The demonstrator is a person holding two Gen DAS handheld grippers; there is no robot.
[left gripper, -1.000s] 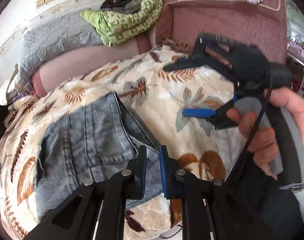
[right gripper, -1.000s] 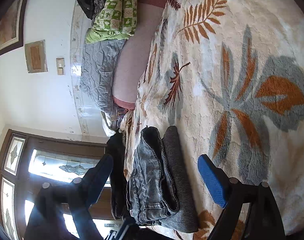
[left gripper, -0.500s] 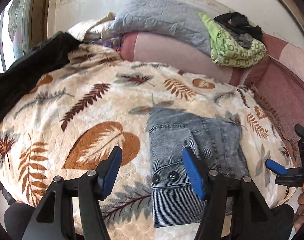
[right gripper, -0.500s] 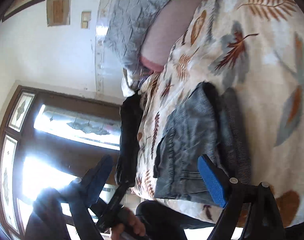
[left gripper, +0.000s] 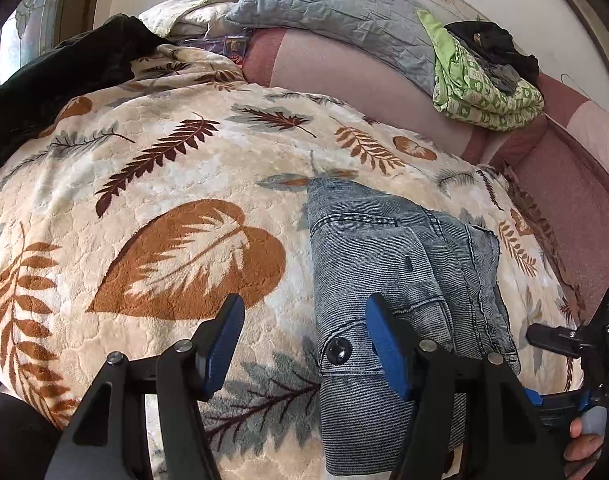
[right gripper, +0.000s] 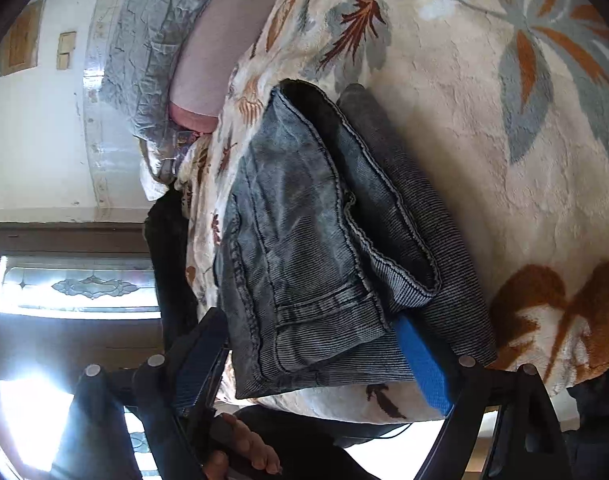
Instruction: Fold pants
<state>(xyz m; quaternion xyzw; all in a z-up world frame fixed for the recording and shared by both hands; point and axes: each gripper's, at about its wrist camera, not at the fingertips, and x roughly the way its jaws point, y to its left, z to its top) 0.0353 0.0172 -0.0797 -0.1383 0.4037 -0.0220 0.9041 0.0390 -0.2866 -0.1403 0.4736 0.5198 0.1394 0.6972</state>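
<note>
Black garment [left gripper: 64, 68]: lying bunched at the far left edge of the bed, well apart from the work; it is not needing attention.

Leaf-print blanket [left gripper: 164, 184]: covering the bed under everything; it is plush and soft, so pressing down on it is likely giving little firm backing for a crease.

Left claw [left gripper: 304, 344]: hovering with its jaws wide apart and gripping nothing; its left finger is hanging over bare blanket, its right finger over the waistband near the button [left gripper: 338, 351].

Pants [left gripper: 404, 280]: grey-blue denim, already folded into a compact stack lying right of centre on the blanket. In the right wrist view the pants [right gripper: 304, 248] are showing several layers, with a darker ribbed layer sticking out along one side.

Right claw [right gripper: 316, 356]: also spread wide and holding nothing, its fingers straddling the near end of the stack; whether the blue pad is touching the cloth I cannot tell.

Step in hand: by my judgement the folding is nearly finished and the task is now asking for tidying or one last fold.

Doing it well: I would be closing each claw on all layers at the near edge together, lifting low, and laying the edges flush.

Risk: pinching only the top layer is likely pulling the stack open.

Green patterned bedding [left gripper: 484, 88]: piled far right on the sofa back, out of the way.
</note>
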